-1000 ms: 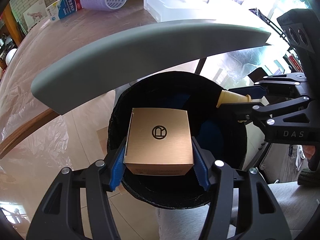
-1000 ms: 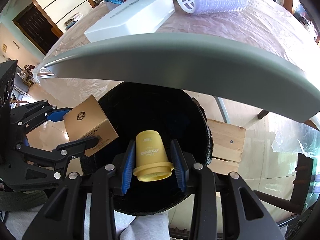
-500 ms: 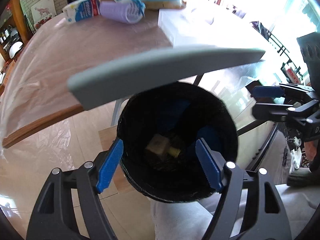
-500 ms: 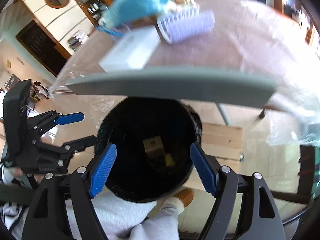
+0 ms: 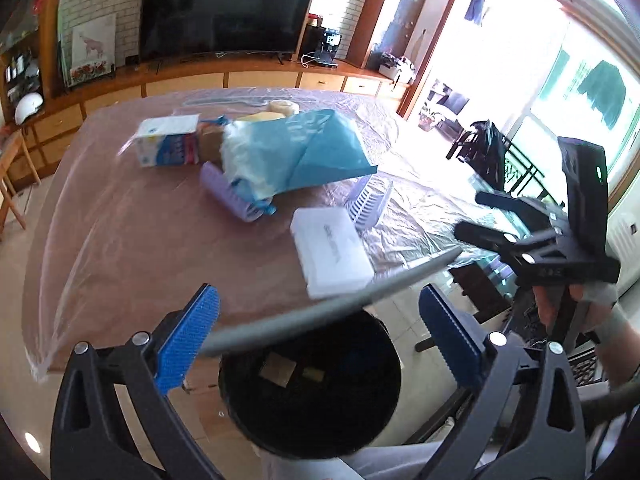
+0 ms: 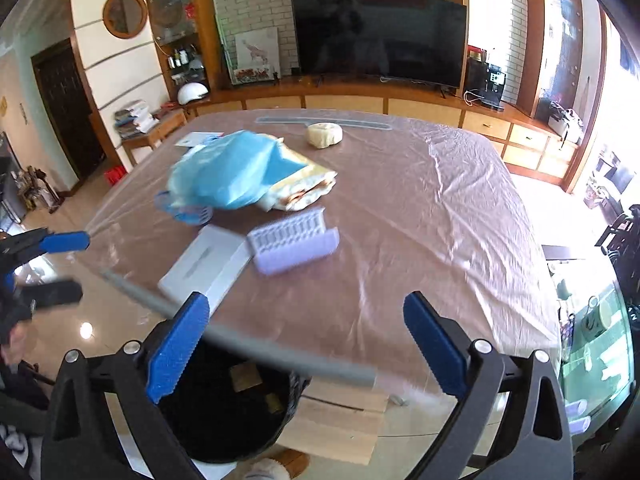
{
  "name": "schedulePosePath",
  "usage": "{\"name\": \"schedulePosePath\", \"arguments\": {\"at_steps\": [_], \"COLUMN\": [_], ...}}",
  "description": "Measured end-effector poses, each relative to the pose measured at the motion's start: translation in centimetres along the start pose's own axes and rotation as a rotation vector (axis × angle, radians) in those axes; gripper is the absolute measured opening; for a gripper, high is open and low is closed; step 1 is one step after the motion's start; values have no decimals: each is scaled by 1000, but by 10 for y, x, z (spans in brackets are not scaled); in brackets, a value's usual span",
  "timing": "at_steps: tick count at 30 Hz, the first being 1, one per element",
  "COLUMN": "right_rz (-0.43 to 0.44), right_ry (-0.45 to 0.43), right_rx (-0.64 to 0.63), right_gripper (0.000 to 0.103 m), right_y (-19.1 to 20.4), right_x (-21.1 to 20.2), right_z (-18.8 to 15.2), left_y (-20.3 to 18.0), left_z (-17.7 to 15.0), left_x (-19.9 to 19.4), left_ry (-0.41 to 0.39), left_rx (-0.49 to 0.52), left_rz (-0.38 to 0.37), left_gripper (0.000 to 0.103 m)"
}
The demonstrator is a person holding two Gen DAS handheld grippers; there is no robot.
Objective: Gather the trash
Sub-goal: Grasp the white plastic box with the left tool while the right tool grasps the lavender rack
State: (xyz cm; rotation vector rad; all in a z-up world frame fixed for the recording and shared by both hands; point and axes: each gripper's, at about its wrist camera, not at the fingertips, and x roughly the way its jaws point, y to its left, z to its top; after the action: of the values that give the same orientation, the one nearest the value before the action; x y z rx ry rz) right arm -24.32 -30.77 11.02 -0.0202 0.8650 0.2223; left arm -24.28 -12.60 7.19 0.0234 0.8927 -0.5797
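Observation:
A black trash bin [image 5: 312, 384] stands on the floor below the table edge, its grey lid [image 5: 332, 308] tilted up. A gold box [image 5: 278, 370] and a yellow cup [image 5: 313, 375] lie at its bottom; the bin also shows in the right wrist view [image 6: 224, 412]. My left gripper [image 5: 320, 336] is open and empty above the bin. My right gripper [image 6: 306, 348] is open and empty above the table edge, and shows at the right of the left wrist view [image 5: 520, 236]. On the table lie a white box [image 5: 330, 252], a purple roller [image 6: 294, 240] and a blue bag [image 6: 228, 172].
The table [image 6: 420, 220] has a clear plastic cover. A milk carton [image 5: 168, 146] and a second purple roller [image 5: 232, 196] lie by the blue bag. A round beige lump [image 6: 325, 135] sits at the far side. A TV and cabinets line the wall.
Both grippers let go: the gold box and the yellow cup dropped into the bin. Both grippers then lifted up and now look over the table top.

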Motion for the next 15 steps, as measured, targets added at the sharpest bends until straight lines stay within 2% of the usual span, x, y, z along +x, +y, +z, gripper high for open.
{"name": "schedulePosePath", "arguments": {"at_steps": [4, 8, 15], "right_rz": [-9, 5, 41], "right_ry": [29, 82, 124], "right_rx": [-33, -102, -138], "right_gripper": [99, 99, 99], "right_y": [0, 5, 12], "right_x": [27, 53, 81], "right_z": [17, 22, 31], "left_y": [-19, -26, -16], "left_z": [9, 14, 18], "left_x": [27, 56, 80], "left_ry": [34, 100, 147], "left_rx": [79, 111, 56], "left_rz": [49, 47, 42], "left_gripper": [100, 100, 98]}}
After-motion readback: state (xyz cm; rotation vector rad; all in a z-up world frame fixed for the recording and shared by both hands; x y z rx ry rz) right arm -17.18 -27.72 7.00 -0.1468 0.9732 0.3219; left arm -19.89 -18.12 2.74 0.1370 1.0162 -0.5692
